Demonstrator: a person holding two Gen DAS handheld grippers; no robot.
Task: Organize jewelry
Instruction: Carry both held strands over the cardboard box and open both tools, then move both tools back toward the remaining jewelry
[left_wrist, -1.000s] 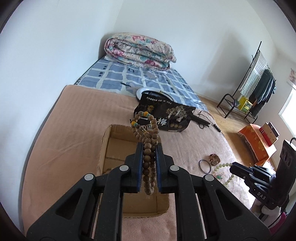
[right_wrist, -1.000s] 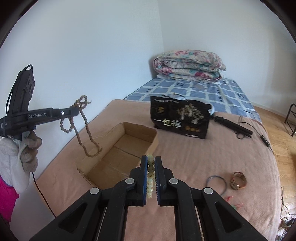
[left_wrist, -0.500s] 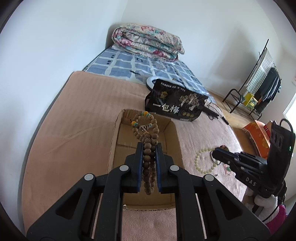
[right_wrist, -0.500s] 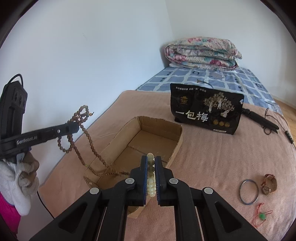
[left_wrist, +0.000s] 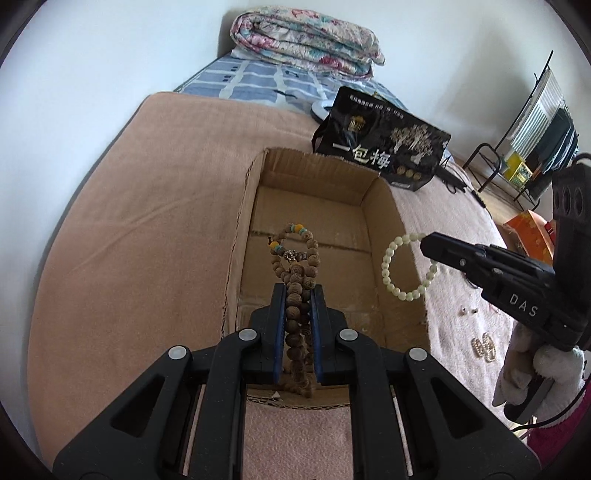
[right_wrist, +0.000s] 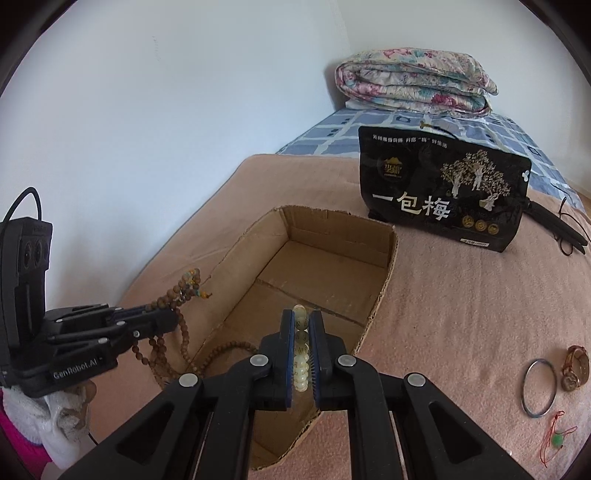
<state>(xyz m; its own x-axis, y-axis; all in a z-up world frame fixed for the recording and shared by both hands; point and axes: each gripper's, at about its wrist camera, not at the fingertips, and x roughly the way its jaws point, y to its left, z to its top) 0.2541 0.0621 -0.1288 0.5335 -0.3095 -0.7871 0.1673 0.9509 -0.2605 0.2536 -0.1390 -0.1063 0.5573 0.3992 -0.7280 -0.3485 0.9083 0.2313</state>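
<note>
The left tool (left_wrist: 298, 295) is clamped on a wooden bead necklace (left_wrist: 295, 258) whose tail trails into the open cardboard box (right_wrist: 384, 291); the right tool (right_wrist: 302, 325) pinches a pale bead bracelet (left_wrist: 406, 266) above it.

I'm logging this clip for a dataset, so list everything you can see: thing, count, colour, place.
cardboard box: 1, brown, open on the blanket
wooden bead string: 1, brown, over the box
pale bead bracelet: 1, cream, above the box's right wall
blanket: 1, tan, covering the bed
snack bag: 1, black, behind the box
bangle: 1, grey, on the blanket
folded quilt: 1, floral, far end
left tool: shut on the wooden beads
right tool: shut on the pale bracelet
</note>
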